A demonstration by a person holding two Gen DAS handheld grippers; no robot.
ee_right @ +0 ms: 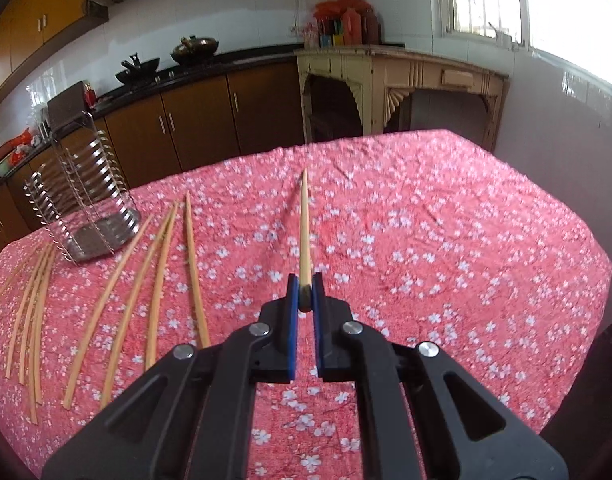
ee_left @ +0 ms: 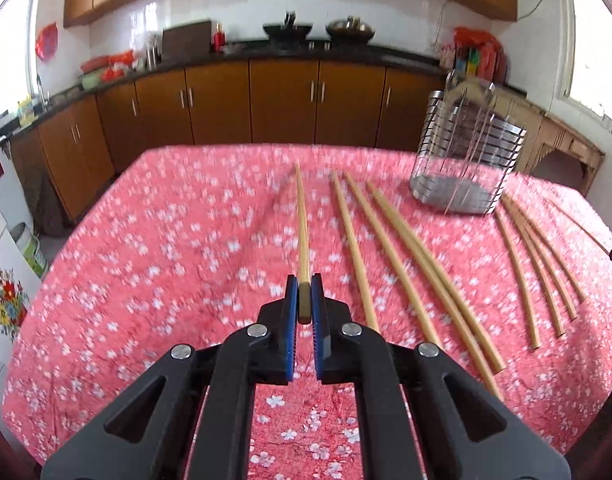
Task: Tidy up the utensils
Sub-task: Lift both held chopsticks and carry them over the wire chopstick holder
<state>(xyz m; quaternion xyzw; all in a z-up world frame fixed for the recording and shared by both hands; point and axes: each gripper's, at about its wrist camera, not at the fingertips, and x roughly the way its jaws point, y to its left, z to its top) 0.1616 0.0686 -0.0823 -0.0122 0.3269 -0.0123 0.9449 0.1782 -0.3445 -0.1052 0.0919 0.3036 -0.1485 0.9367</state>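
**A:** Pale wood: each gripper holds one chopstick. In the left wrist view the left gripper (ee_left: 304,294) has its blue-padded jaws clenched on the butt of a chopstick (ee_left: 301,224), which points forward over a bench covered with a pink flowered cloth (ee_left: 165,240). The right gripper (ee_right: 304,292) grasps a second chopstick (ee_right: 304,224) the same way.

**B:** Where does everything else lie?

**A:** Loose chopsticks (ee_left: 386,240) lie spread on the cloth in two groups, one on each side of a steel wire utensil holder (ee_left: 466,152) that stands upright towards the far edge of the bench (it looks empty, though blur makes that uncertain). In the right wrist view the holder (ee_right: 85,196) stands to the left, well apart from the held stick.

**B:** Which step is this?

**A:** By my reading, pick-up is done and the carry comes next. Each stick must be swung towards the holder, tipped with its narrow end down over the open top, then released. With both hands heading for one opening, they may need to take turns.
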